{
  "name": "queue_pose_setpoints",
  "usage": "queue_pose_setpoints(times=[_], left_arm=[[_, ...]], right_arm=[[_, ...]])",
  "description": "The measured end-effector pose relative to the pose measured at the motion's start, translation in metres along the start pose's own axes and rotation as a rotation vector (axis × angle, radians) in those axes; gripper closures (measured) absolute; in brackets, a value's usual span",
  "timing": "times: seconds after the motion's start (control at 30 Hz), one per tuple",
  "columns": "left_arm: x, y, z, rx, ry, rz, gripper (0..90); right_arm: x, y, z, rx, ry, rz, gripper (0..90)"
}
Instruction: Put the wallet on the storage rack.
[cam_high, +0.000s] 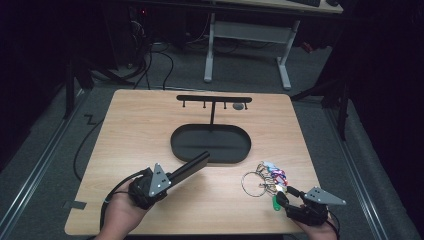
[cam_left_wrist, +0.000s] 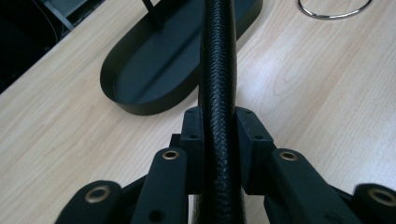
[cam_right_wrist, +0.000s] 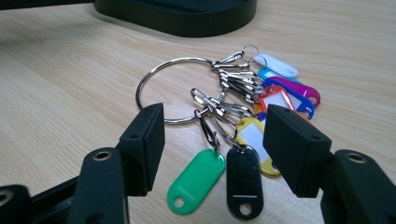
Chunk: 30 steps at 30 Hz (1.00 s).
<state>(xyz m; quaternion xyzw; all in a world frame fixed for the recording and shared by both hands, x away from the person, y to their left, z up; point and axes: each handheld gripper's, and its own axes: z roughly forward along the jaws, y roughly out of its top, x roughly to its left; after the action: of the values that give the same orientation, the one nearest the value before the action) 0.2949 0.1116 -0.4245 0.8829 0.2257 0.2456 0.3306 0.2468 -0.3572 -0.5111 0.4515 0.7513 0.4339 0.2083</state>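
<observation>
My left gripper is shut on a long black textured bar that slants up toward the black oval tray. In the left gripper view the bar runs straight up between the closed jaws of the left gripper. A metal key ring with several coloured tags lies at the front right. My right gripper stands open just behind it. In the right gripper view the ring, a green tag and a black tag lie between the open jaws of the right gripper.
A black T-shaped stand with small hooks rises from the tray, with a small grey item under its right end. The tray's wall lies left of the bar, and the tray's edge is beyond the keys. A white-legged desk stands behind the table.
</observation>
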Motion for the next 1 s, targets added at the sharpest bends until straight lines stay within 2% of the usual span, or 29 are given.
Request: queue_pose_setpoints(times=[0.27, 0.4, 0.63, 0.9, 1.0], left_arm=[[0.002, 0.007, 0.001, -0.023, 0.032, 0.023, 75.5], [0.002, 0.011, 0.001, -0.019, 0.037, 0.051, 75.6], [0.009, 0.019, 0.007, -0.018, 0.042, 0.061, 75.7], [0.012, 0.032, 0.02, 0.009, 0.034, 0.133, 75.7], [0.02, 0.038, 0.031, 0.024, 0.033, 0.153, 75.7]], right_arm=[[0.002, 0.001, -0.002, 0.013, -0.009, -0.015, 39.7], [0.002, 0.0, -0.001, 0.017, -0.01, -0.011, 39.7], [0.0, 0.001, -0.004, 0.007, -0.019, 0.001, 39.9], [0.0, 0.001, -0.005, 0.004, -0.022, 0.003, 40.0], [-0.001, 0.001, -0.005, 0.005, -0.028, 0.008, 39.8]])
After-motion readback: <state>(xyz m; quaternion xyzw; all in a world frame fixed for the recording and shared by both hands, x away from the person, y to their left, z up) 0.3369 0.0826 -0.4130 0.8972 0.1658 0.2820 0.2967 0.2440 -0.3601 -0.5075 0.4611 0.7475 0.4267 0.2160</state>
